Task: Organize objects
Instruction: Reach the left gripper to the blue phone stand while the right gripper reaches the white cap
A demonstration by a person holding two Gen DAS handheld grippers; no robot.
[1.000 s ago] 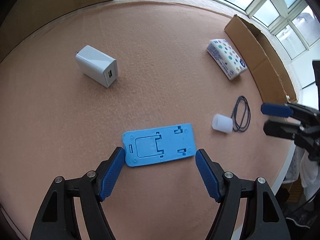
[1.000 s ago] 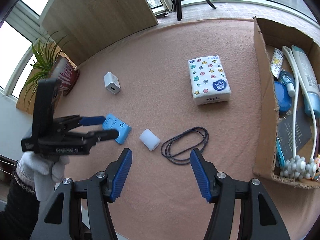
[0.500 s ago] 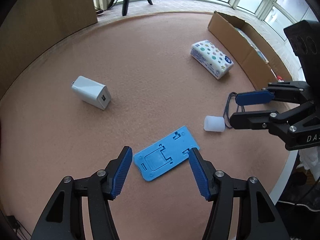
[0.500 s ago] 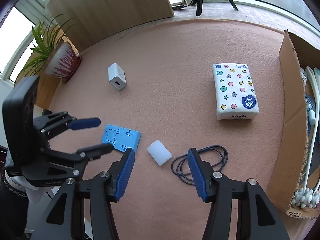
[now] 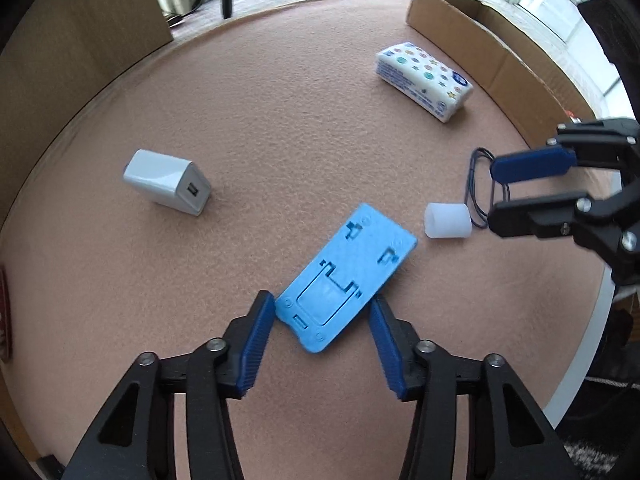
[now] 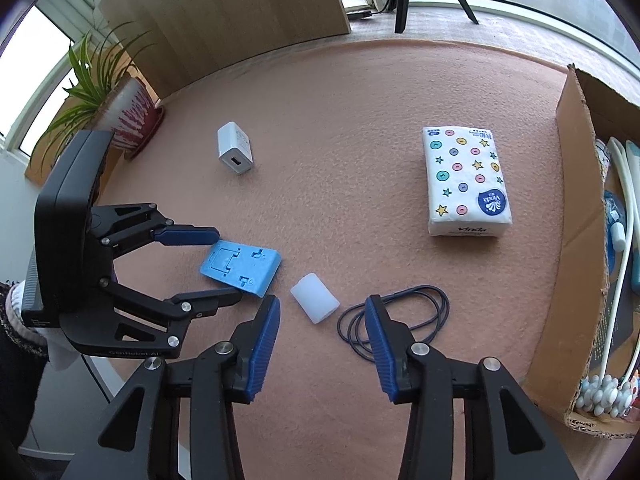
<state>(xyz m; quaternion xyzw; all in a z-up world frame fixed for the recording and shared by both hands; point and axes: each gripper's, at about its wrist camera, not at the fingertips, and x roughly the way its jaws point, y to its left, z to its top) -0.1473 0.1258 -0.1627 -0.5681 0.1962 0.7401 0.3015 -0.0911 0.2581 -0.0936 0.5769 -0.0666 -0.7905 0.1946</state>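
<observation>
Round counter [image 6: 360, 92] in pink felt; windows, wooden panel [image 6: 224, 12], potted plant [image 6: 100, 92] behind. Left claw [image 5: 322, 312] closing around flat blue plastic stand [image 5: 344, 280], not yet gripping; right claw [image 6: 322, 312] closing, empty.

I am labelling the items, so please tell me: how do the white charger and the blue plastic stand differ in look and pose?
The white charger is a compact block; the blue plastic stand is a thin flat plate with cut-out slots. The charger lies alone, far from both grippers; the stand lies between the closing jaws of the left gripper, not yet pressed. Both rest on the pink felt tabletop.
</observation>
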